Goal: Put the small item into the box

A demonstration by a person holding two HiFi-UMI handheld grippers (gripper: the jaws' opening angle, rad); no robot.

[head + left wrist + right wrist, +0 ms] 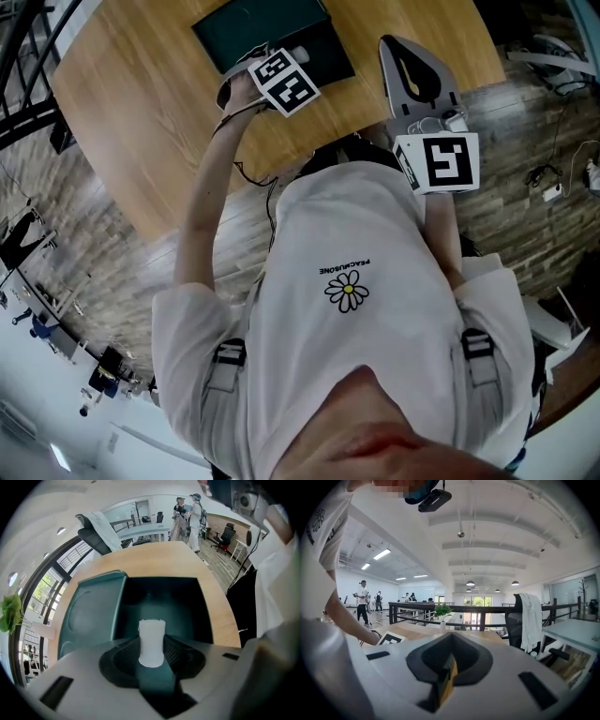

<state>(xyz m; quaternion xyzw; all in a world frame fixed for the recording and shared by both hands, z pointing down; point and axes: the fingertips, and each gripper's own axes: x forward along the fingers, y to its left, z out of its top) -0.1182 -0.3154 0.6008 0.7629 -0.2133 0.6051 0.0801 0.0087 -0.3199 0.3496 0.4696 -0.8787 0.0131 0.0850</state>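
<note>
A dark green box [164,599] lies open on the wooden table [159,103], with its lid [89,616] folded out to the left. My left gripper [152,660] is shut on a small white cylinder [151,639], which stands upright between the jaws just above the box's cavity. In the head view the left gripper [292,58] hovers over the box [323,52]. My right gripper [405,61] is held off to the right above the table's edge, tilted upward. In its own view the right gripper [446,677] has its jaws together with nothing in them.
The table's near edge [169,220] runs diagonally past the person's torso. An office chair draped with a white cloth [529,620] stands beyond the table. A small plant [442,613], a railing and several people are farther off. Cables [553,183] lie on the floor at the right.
</note>
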